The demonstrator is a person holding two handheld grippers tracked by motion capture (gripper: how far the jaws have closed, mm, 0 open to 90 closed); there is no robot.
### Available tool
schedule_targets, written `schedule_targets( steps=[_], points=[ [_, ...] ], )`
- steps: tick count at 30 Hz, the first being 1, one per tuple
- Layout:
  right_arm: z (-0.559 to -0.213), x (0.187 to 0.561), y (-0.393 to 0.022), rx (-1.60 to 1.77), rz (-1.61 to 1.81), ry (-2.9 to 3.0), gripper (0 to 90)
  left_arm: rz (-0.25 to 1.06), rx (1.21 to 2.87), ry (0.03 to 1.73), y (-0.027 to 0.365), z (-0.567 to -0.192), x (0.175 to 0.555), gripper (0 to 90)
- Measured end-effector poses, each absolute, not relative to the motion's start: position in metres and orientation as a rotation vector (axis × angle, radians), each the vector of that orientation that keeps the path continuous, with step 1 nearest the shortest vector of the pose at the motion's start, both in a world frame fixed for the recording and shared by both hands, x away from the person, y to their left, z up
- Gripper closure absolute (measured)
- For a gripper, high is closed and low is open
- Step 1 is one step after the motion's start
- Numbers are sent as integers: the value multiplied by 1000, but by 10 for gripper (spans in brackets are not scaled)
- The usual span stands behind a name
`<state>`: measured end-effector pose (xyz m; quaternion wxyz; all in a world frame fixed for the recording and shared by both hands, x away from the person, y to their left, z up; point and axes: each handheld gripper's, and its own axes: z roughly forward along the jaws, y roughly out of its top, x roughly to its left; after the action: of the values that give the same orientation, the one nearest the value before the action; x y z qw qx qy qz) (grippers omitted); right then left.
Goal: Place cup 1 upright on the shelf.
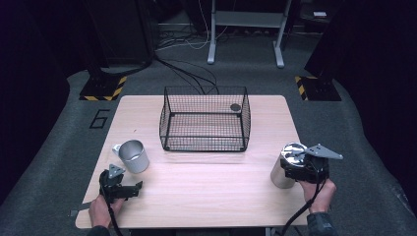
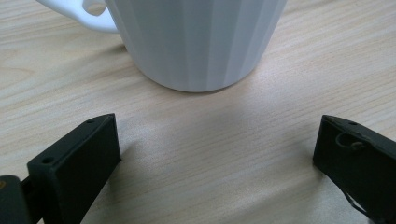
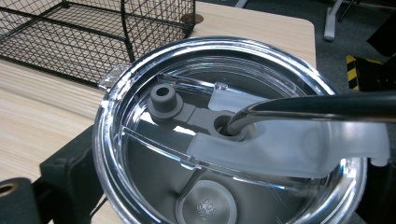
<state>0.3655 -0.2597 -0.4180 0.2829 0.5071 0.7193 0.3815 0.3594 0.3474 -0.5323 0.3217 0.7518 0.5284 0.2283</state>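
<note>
Steel tumbler [image 1: 284,169] sat clamped in the right hand-held gripper [image 1: 306,167]; the left hand-held gripper [image 1: 119,184], spread wide, faced the mug [image 1: 133,156], probably next to close in.

One black wire basket [image 1: 204,119], one white ribbed mug [image 1: 133,156], one steel tumbler with clear lid [image 1: 286,166], one light wooden table [image 1: 206,196].

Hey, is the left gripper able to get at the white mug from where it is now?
Probably yes. The left gripper is open and points straight at the mug, with bare table between them. The mug's handle faces away, so the gripper would have to take the body.
</note>
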Motion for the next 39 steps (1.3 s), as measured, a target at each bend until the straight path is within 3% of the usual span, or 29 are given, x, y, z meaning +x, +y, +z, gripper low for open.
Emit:
schedule_targets(
  steps=[39],
  points=[
    [-381,366,-222,1234,1092,2033,32,607,1985,1383,348,-532,361,4]
  ],
)
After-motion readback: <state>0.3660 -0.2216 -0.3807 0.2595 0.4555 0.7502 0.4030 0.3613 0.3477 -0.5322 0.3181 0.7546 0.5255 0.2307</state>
